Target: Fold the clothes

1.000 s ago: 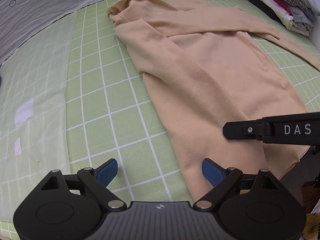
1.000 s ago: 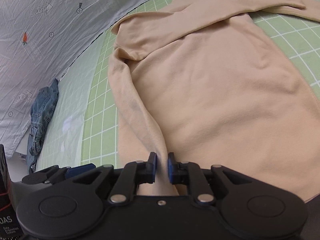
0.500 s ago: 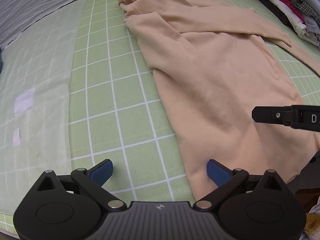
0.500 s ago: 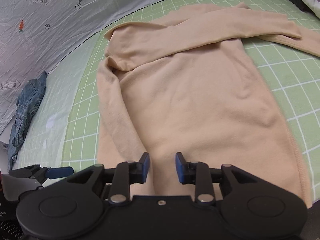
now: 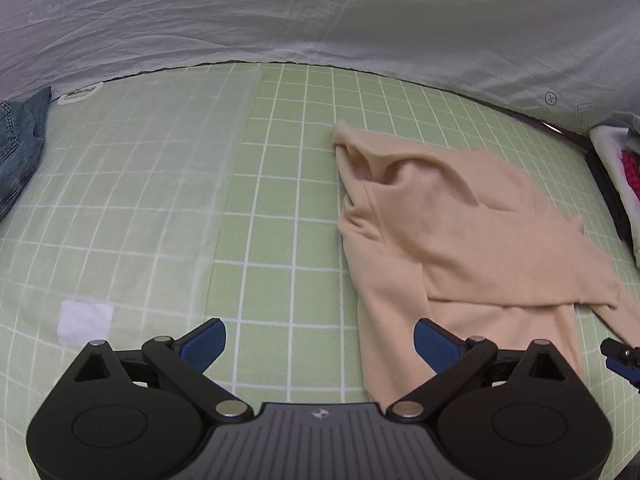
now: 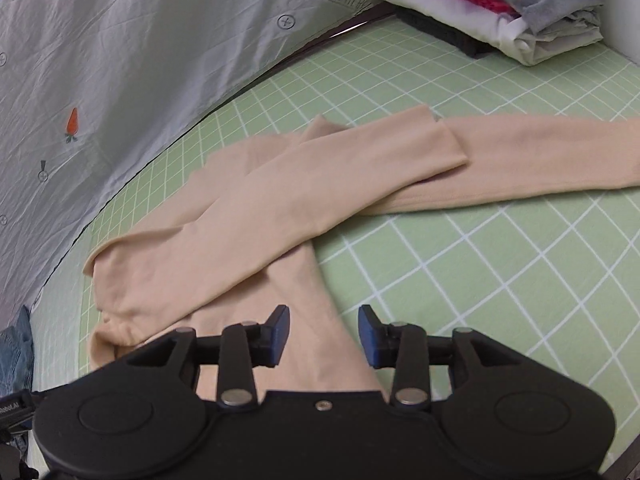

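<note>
Peach top (image 5: 460, 248) lies on the green mat (image 5: 280, 200), body running away from both grippers, one sleeve folded across, the other stretching right. Left gripper (image 5: 320, 340) spread wide, empty, hem just right of it. Right gripper (image 6: 323, 334) spread over the body's near edge. The hem and the far cuff are cut off.

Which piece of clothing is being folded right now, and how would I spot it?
Look at the green gridded mat below the white printed sheet. Spread flat on it lies a peach long-sleeved top, one sleeve folded across its body. Unlike the stacked folded clothes and crumpled denim, it is plain and single-coloured.
</note>
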Tool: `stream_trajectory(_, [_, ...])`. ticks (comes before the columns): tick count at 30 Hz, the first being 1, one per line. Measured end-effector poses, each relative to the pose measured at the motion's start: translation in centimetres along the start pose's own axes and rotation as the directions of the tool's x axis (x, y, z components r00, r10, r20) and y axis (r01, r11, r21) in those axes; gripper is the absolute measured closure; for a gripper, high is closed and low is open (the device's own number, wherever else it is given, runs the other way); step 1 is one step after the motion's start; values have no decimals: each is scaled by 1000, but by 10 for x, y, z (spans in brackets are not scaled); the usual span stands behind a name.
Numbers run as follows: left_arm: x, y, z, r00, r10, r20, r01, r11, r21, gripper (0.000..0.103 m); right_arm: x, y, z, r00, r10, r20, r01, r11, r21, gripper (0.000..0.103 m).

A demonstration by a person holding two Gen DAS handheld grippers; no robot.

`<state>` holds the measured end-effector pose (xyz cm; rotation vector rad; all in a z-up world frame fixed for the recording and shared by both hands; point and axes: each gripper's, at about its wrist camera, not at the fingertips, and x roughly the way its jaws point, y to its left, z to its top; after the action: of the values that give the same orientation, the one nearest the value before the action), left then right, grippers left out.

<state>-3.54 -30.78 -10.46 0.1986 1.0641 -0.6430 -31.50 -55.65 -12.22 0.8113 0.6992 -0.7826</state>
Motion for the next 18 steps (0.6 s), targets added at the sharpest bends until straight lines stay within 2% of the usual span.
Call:
stream_trajectory(3, [11, 2, 35, 999, -32, 37, 35, 997, -74, 5, 14, -16, 30, 998, -54, 44, 53, 999, 2, 62])
stream_trajectory(6, [31, 7, 70, 994, -96, 46, 104, 975, -198, 17, 33, -31, 58, 994, -92, 67, 92, 996, 0, 62])
stream_trajectory(9, [63, 9, 97, 990, -142, 20, 141, 944, -297, 28, 50, -44, 82, 992, -83, 98, 83, 997, 2, 61])
stream_trajectory(13, [99, 6, 126, 993, -111, -31, 97, 952, -291, 28, 68, -51, 99, 991, -106, 83, 107, 994, -6, 53])
stream_trajectory(15, [115, 6, 137, 994, -78, -75, 55, 960, -275, 28, 77, -54, 108, 990, -117, 75, 118, 993, -10, 52])
stream_trajectory(18, [131, 6, 143, 992, -67, -109, 36, 963, -266, 29, 89, -60, 113, 988, -141, 59, 143, 990, -15, 50])
